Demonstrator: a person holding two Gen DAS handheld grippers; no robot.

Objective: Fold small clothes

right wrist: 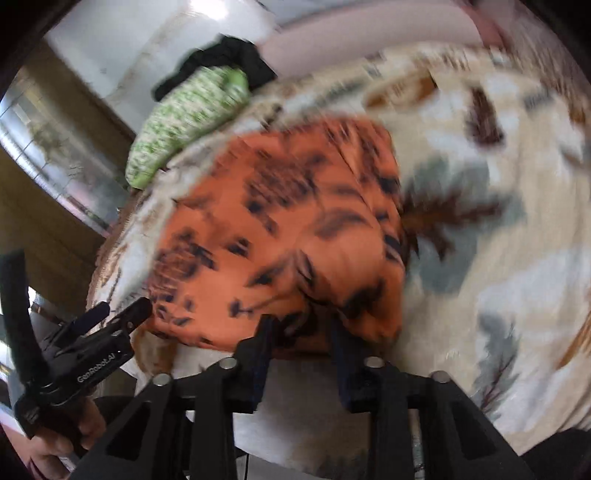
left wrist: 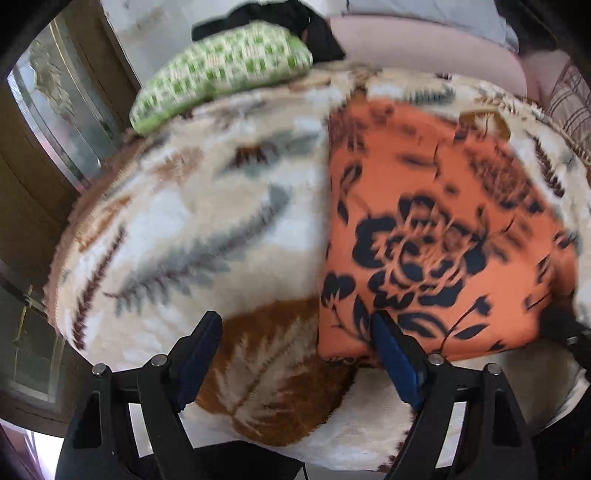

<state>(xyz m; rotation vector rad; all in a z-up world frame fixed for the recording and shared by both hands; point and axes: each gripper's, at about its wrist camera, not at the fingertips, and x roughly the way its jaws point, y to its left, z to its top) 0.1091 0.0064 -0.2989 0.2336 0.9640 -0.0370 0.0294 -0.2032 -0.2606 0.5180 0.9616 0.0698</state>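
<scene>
Both views are smeared with motion blur, but the layout reads clearly enough: an orange cloth with a dark floral print (left wrist: 436, 243) lies folded flat on a plush cream blanket with leaf patterns (left wrist: 192, 221), which covers what looks like a bed. In the left wrist view the cloth sits to the right of centre, its near left corner right at the left gripper (left wrist: 295, 332). That gripper's fingers stand wide apart: the left finger (left wrist: 201, 347) is over the bare blanket, over a brown leaf patch, while the right finger (left wrist: 395, 354) overlaps the near edge of the cloth; nothing is pinched between them. Over in the right wrist view, the right gripper (right wrist: 301, 332) has its fingers drawn fairly close together, right at the near edge of the cloth (right wrist: 280, 236), with a shadowed bit of that hem sitting in the gap. The blur is too heavy to say whether the pads actually press on the fabric, so I cannot tell if it is clamped. At the lower left of that same view the left gripper (right wrist: 122, 314) shows from the side, held by a hand (right wrist: 55, 443), its tip just beside the cloth's left corner. At the far left edge of the bed rests a green-and-white checked bundle (left wrist: 221, 70), with a black garment (left wrist: 280, 22) lying behind it, well apart from the orange cloth.
</scene>
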